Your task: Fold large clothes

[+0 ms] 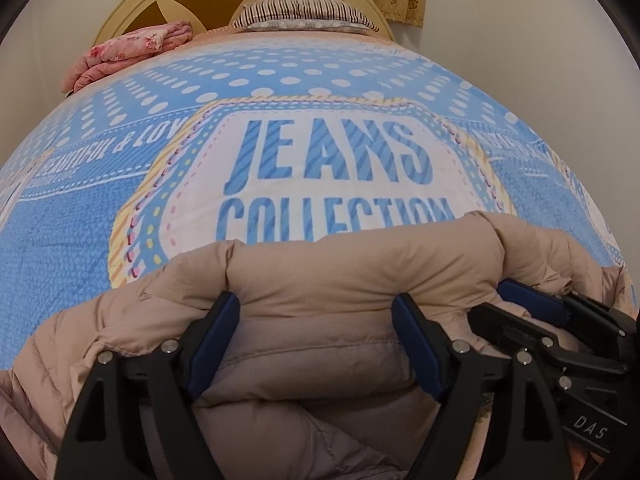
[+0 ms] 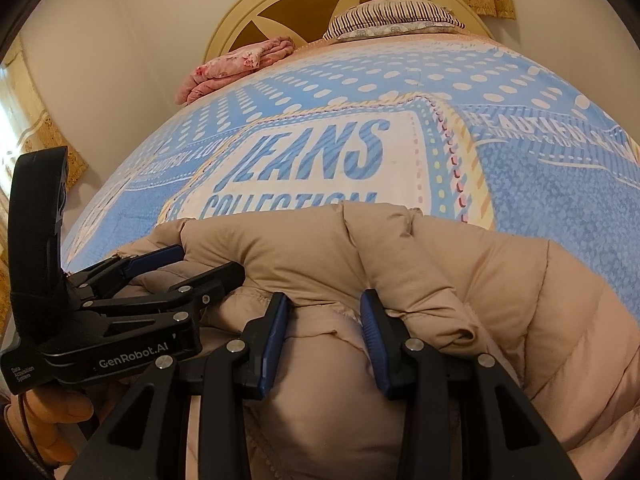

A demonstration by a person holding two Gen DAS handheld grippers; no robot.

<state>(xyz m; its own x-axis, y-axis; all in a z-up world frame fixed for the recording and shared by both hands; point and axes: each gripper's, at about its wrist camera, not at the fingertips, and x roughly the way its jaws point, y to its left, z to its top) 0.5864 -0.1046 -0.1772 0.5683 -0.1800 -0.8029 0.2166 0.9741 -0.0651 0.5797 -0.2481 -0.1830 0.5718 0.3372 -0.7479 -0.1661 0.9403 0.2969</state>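
A beige puffer jacket [image 1: 320, 272] lies bunched on the near part of the bed; it also fills the lower right wrist view [image 2: 460, 272]. My left gripper [image 1: 316, 308] is open, its blue-padded fingers [image 1: 218, 332] astride a thick roll of the jacket. It shows from the side in the right wrist view [image 2: 208, 268]. My right gripper [image 2: 324, 312] stands partly open with jacket fabric bunched between its pads [image 2: 276, 332]. It also shows at the right of the left wrist view [image 1: 524, 304], pressed into the jacket.
The bed has a blue cover [image 1: 120, 208] printed "JEANS COLLECTION". A folded pink blanket [image 1: 128, 54] and a striped pillow [image 1: 304, 14] lie by the cream headboard [image 1: 132, 4]. Walls stand close on both sides.
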